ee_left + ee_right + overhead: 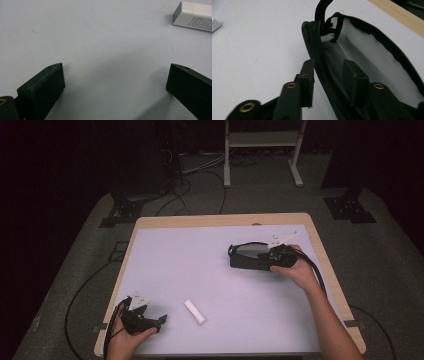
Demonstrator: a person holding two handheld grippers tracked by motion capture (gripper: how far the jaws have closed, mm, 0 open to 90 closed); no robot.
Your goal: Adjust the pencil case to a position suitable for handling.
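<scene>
Pouch, black, mesh-lined, far right of worktop: soft, light, floppy; hold by zipper rim, where right tongs straddle it. Eraser near open left tongs.

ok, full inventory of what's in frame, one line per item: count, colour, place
pouch: 1, black with grey mesh lining, unzipped, right of table centre, its near rim between the right gripper's jaws
eraser: 1, white, block-shaped, near edge of table, just right of the left gripper
table: 1, pale lilac top with light wood edge, centre of the high view
metal frame: 1, white, on the floor behind the table
cables: several, black, on the grey floor beyond and left of the table
left gripper: 1, black, near-left corner of the table, open, holding nothing
right gripper: 1, black, right side, one jaw inside the pouch, one outside
</scene>
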